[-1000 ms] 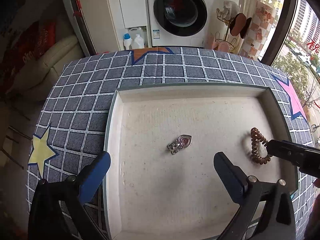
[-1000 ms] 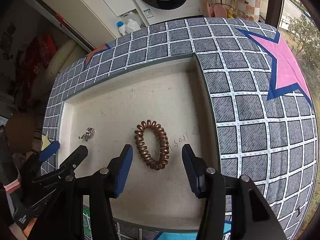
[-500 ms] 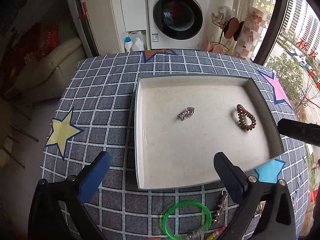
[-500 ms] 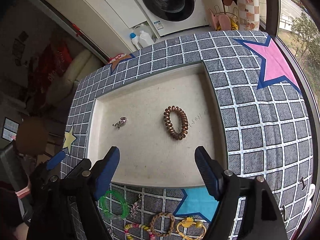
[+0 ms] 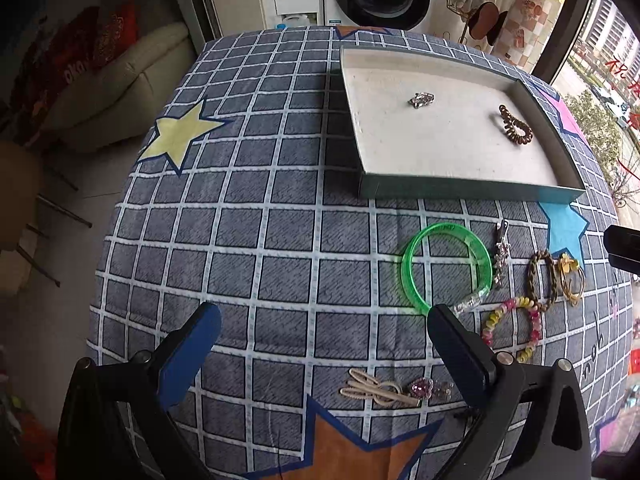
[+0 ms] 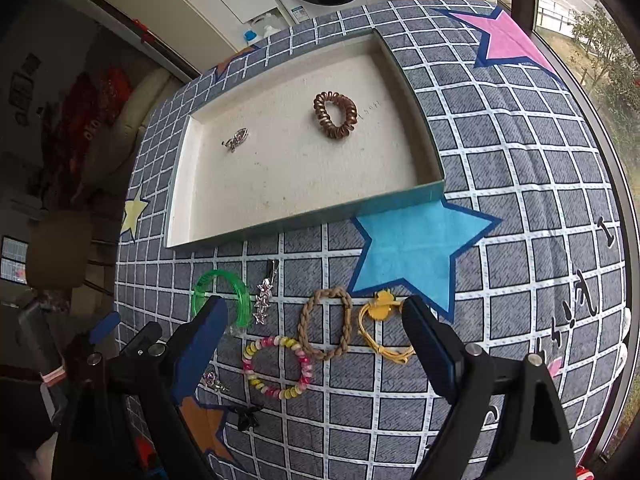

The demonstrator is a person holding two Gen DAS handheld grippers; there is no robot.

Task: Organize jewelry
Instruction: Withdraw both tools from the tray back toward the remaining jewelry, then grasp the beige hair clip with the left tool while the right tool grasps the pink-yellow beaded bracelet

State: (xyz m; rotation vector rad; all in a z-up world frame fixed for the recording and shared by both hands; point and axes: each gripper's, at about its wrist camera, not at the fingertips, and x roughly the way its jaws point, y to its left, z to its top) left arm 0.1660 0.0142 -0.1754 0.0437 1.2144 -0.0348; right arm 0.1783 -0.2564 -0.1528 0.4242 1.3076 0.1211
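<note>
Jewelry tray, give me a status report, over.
Left hand-held gripper open, empty. Right hand-held gripper opening, empty. Tray holds brown coil tie and silver brooch. Green bangle waits outside; path unobstructed.

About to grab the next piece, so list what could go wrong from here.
1. The star clip lies touching the green bangle; picking one may drag the other.
2. The braided band, yellow tie and beaded bracelet crowd together under the opening right gripper, risking a double pickup.
</note>
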